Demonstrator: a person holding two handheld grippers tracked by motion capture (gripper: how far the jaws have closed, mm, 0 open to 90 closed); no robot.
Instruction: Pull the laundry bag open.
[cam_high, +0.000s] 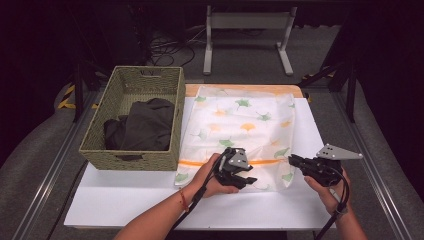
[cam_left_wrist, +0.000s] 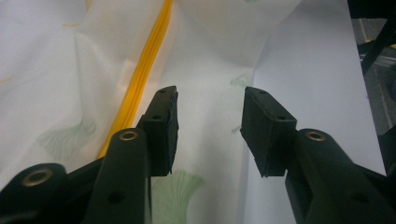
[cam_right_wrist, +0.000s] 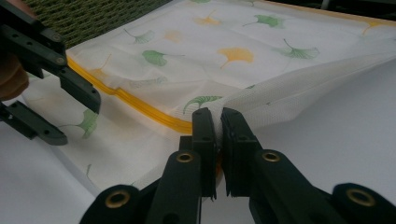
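right hand-held gripper (cam_right_wrist: 218, 135) is clamped on the bag (cam_high: 240, 125) at its zip; left hand-held gripper (cam_left_wrist: 209, 126), jaws apart near the worktop's (cam_high: 150, 200) front edge, could pinch both mesh layers.

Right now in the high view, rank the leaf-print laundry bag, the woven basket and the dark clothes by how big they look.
1. leaf-print laundry bag, largest, though the basket looks close.
2. woven basket.
3. dark clothes, inside the basket.
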